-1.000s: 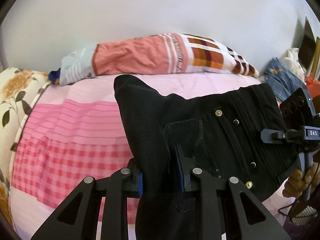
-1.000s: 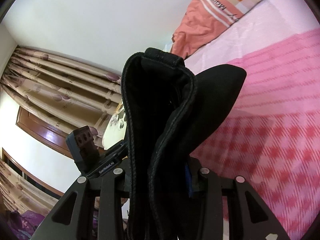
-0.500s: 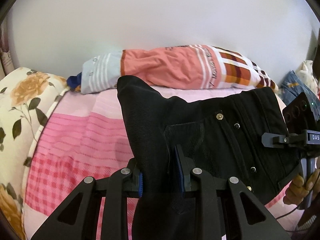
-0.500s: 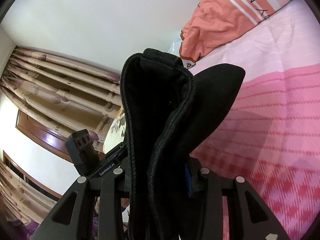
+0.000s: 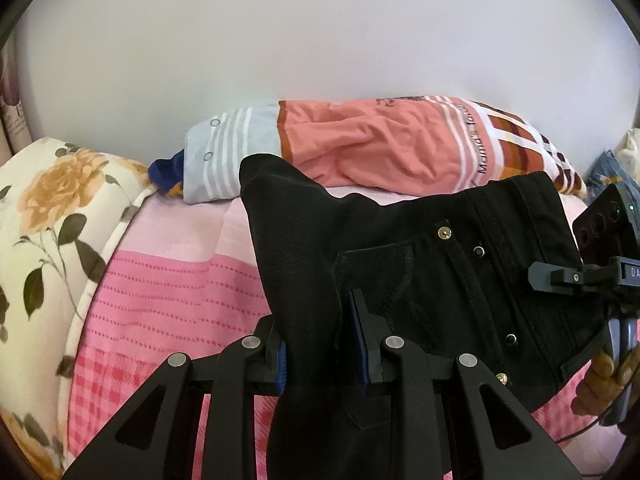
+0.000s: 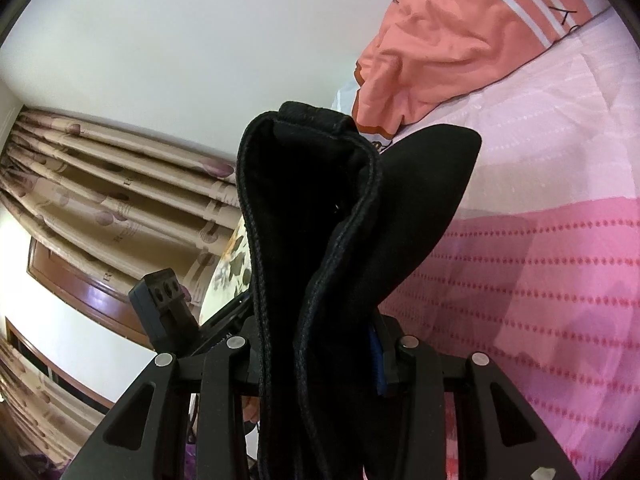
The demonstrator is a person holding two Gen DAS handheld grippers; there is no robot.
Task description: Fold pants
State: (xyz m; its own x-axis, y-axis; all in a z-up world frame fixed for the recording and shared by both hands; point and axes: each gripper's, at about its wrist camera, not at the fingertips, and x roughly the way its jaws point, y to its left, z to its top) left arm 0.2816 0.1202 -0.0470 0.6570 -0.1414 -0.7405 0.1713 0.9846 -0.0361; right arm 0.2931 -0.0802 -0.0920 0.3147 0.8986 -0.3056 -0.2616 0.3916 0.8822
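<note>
Black pants (image 5: 420,272) with metal snaps hang in the air above a pink bed (image 5: 168,304). My left gripper (image 5: 320,344) is shut on the fabric near the fly. My right gripper (image 6: 316,344) is shut on the bunched waistband (image 6: 312,208), which stands up in front of its camera. The right gripper also shows at the right edge of the left wrist view (image 5: 600,276), holding the other end of the waist. The legs hang below, out of sight.
An orange striped pillow (image 5: 380,152) lies along the white wall at the far side of the bed. A floral pillow (image 5: 44,232) is at the left. Beige curtains (image 6: 112,208) hang beyond it. Blue denim clothes (image 5: 608,168) lie at the right.
Both grippers have moved forward over the bed toward the pillow with the pants held between them. The grip on the pants is unchanged.
</note>
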